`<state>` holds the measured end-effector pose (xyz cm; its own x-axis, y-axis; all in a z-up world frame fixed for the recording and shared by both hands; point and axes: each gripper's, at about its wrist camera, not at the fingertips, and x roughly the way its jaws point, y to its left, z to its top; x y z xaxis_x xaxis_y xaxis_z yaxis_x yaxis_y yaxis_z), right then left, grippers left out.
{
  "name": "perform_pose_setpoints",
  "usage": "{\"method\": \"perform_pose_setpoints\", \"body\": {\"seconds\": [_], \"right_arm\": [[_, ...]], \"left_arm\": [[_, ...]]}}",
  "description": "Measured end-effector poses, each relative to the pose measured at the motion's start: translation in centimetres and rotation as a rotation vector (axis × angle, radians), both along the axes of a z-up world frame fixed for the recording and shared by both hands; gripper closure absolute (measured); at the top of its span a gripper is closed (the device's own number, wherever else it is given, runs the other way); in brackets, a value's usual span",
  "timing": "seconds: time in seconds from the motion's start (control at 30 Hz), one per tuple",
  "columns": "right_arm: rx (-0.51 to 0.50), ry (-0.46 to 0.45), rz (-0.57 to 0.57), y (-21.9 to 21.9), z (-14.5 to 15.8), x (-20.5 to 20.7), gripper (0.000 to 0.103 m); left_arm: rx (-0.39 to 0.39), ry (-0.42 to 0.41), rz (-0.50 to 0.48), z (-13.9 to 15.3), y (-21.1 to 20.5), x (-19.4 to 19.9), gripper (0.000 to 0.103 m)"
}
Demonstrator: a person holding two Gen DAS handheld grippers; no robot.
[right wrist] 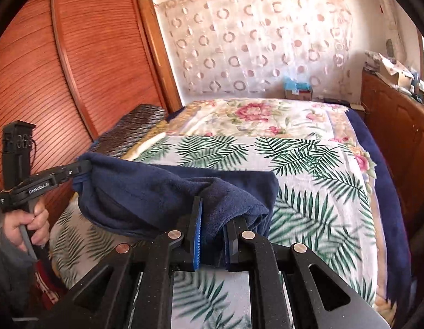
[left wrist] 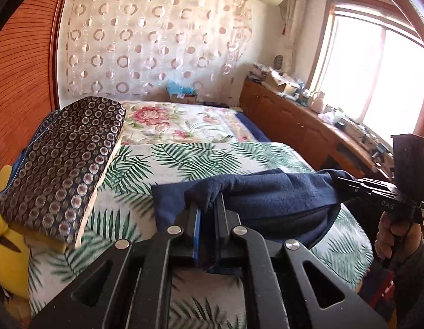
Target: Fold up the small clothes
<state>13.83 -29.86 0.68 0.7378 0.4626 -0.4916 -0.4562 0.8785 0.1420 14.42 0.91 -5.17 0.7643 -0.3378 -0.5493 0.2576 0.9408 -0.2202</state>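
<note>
Nearest my lens: left gripper (left wrist: pixel 209 213), black two-finger tool with blue pads, clenched on one edge of the dark navy fleece garment (left wrist: pixel 266 192). Right gripper (right wrist: pixel 214 219), same make, clenched on the opposite edge. I judge both grips are set wide to stretch the cloth flat for a fold. Garment: one, hanging between the two grippers just above the palm-leaf printed bedspread (left wrist: pixel 184 161). On that bedspread's far left: one folded dark circle-patterned quilt (left wrist: pixel 69 159). Beyond the bedspread: one floral pink-rose blanket (left wrist: pixel 168 123).
</note>
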Motion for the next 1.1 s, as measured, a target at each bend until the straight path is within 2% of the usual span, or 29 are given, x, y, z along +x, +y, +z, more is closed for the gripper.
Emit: {"method": "perform_pose_setpoints", "body": {"seconds": [0.1,0.2,0.23,0.27,0.3,0.33,0.4,0.43,0.57,0.7,0.9,1.03,1.07,1.1], "right_arm": [[-0.016,-0.001,-0.019,0.7,-0.5,2.2,0.092],[-0.016,0.019,-0.028,1.9,-0.8,4.0,0.087],[-0.012,0.029,-0.028,1.9,-0.6,4.6,0.084],[-0.009,0.039,-0.032,1.9,-0.7,4.9,0.081],[-0.009,0.037,-0.038,1.8,-0.5,5.0,0.073],[-0.011,0.025,-0.052,1.7,-0.2,5.0,0.061],[-0.003,0.003,-0.066,1.2,0.5,4.6,0.048],[0.007,0.003,-0.06,0.6,0.6,4.3,0.047],[-0.077,-0.016,-0.044,0.3,0.1,2.9,0.047],[-0.138,0.008,0.002,1.1,-1.3,2.6,0.047],[-0.148,0.058,0.03,3.2,-2.1,6.8,0.047],[-0.144,0.098,0.035,3.7,-2.2,10.2,0.048],[-0.144,0.107,0.04,4.0,-2.2,10.8,0.05],[-0.15,0.109,0.044,4.3,-2.2,11.4,0.061]], "left_arm": [[0.014,0.02,0.019,-0.8,-0.2,2.1,0.095],[0.02,0.054,0.018,-1.6,-0.1,3.5,0.092],[0.018,0.055,0.018,-1.7,0.0,3.6,0.088],[0.014,0.048,0.019,-1.7,0.3,3.5,0.074],[0.005,0.035,0.016,-1.6,0.5,3.2,0.065],[-0.005,0.025,0.013,-1.4,0.7,2.9,0.054],[-0.015,0.026,0.003,-1.2,1.0,2.5,0.047],[-0.015,0.033,-0.006,-1.2,1.1,2.1,0.042],[0.022,0.04,-0.039,-1.9,0.8,0.5,0.038],[0.04,0.09,-0.073,-3.6,0.4,0.2,0.036],[0.092,0.156,-0.072,-5.6,-0.7,2.7,0.036],[0.106,0.16,-0.063,-5.7,-1.0,4.1,0.036],[0.106,0.164,-0.062,-5.7,-1.0,4.5,0.036],[0.106,0.167,-0.062,-5.8,-1.1,5.1,0.036]]}}
